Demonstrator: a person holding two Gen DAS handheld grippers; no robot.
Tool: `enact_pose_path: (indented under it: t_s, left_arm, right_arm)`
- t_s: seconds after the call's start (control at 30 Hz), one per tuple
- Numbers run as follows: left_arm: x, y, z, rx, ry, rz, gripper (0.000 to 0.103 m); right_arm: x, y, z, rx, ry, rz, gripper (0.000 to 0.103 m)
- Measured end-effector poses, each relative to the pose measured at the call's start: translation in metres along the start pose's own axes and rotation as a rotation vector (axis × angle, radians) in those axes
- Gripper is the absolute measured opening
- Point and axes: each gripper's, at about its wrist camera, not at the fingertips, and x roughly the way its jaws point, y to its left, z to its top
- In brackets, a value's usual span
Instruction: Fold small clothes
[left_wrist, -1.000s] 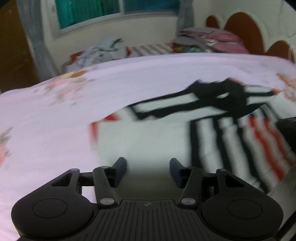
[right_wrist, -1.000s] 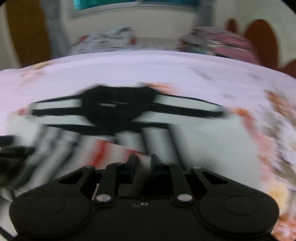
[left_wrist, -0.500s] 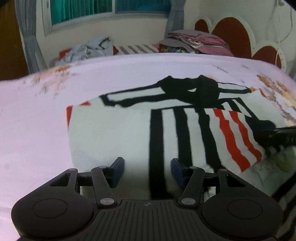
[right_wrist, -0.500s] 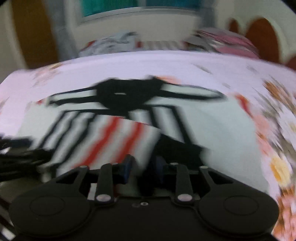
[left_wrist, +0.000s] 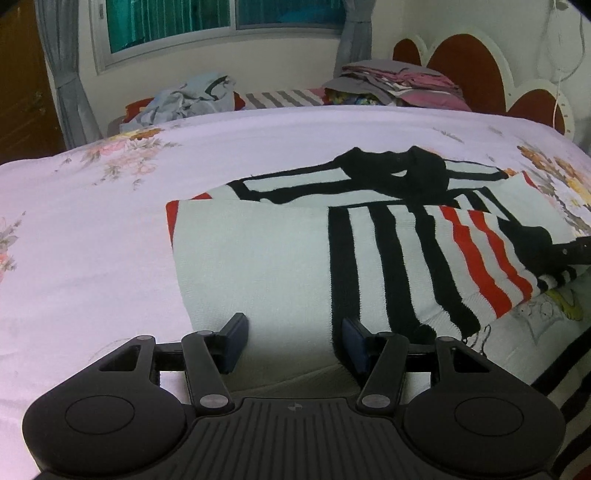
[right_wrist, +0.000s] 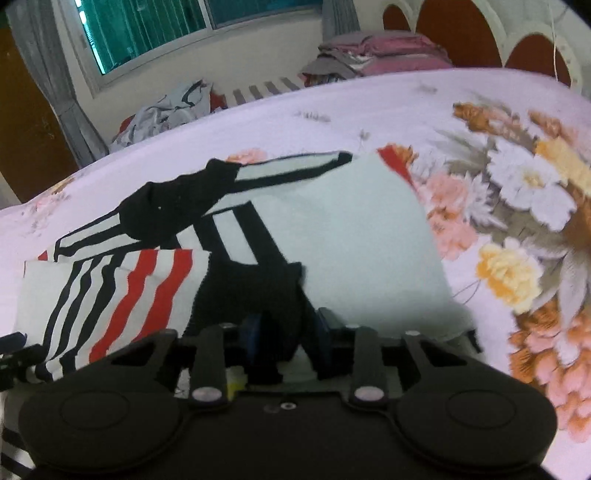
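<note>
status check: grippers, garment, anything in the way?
Left gripper open over the sweater hem. Right gripper jaws just opened some, black cuff between them, grip unclear. Sleeve folded across the body. Nothing in the way.

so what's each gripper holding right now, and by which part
The right gripper has the striped sweater's black cuff between its jaws, which have just been opening. The left gripper stands open, holding nothing.

Striped sweater (left_wrist: 288, 258) (black, white, red) lies seemingly part-folded on bed.
</note>
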Motion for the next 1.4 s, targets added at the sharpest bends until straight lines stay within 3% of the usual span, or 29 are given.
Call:
enact_pose_path:
  t_s: [0.03,0.27,0.37,0.43,0.47,0.53,0.67,0.7,0.9,1.1,1.17,1.2,1.3,1.4]
  left_arm:
    - [0.000,0.001,0.000,0.004,0.001,0.000,0.057]
    - [-0.005,0.008,-0.002,0.039,0.013,-0.021,0.057]
    - [-0.003,0.007,-0.004,0.047,0.014,-0.017,0.057]
    - [-0.009,0.004,-0.001,0.038,0.014,-0.011,0.057]
    - [-0.013,0.003,-0.001,0.037,0.003,-0.018,0.057]
    - [-0.011,-0.001,-0.003,0.044,0.011,-0.006,0.061]
    - [-0.007,-0.006,-0.012,0.062,-0.007,0.015,0.063]
    - [-0.007,-0.006,-0.013,0.060,-0.011,0.017,0.063]
    - [-0.008,-0.007,-0.016,0.054,-0.018,0.026,0.064]
    - [-0.008,-0.012,-0.015,0.069,-0.012,0.052,0.065]
    - [-0.011,-0.015,-0.013,0.074,-0.002,0.071,0.065]
    - [-0.018,-0.015,-0.012,0.063,-0.006,0.080,0.067]
    - [-0.049,-0.013,-0.025,0.031,-0.060,0.061,0.097]
    - [-0.074,-0.011,-0.055,0.010,-0.052,0.065,0.097]
  right_arm:
    - [0.001,0.000,0.000,0.007,0.003,0.026,0.011]
    - [-0.017,0.000,-0.011,-0.011,-0.020,0.024,0.006]
    - [-0.007,0.000,-0.011,0.007,0.000,-0.002,0.006]
    - [-0.014,0.002,-0.007,0.005,-0.051,-0.072,0.023]
    - [-0.022,0.004,-0.006,0.013,-0.098,-0.108,0.023]
    - [-0.032,0.007,-0.009,0.051,-0.143,-0.045,0.021]
    - [-0.010,0.035,-0.027,-0.128,-0.048,-0.069,0.022]
    - [-0.009,0.036,-0.028,-0.144,-0.063,-0.075,0.022]
    - [-0.003,0.036,-0.019,-0.118,-0.040,-0.088,0.022]
    - [-0.003,0.038,-0.022,-0.184,-0.033,-0.094,0.022]
    - [-0.010,0.036,-0.017,-0.177,-0.024,-0.087,0.027]
    - [-0.021,0.032,-0.016,-0.152,-0.043,-0.055,0.030]
    - [-0.056,0.012,-0.023,-0.104,-0.088,0.025,0.035]
    - [-0.083,-0.018,-0.038,-0.049,-0.092,0.073,0.040]
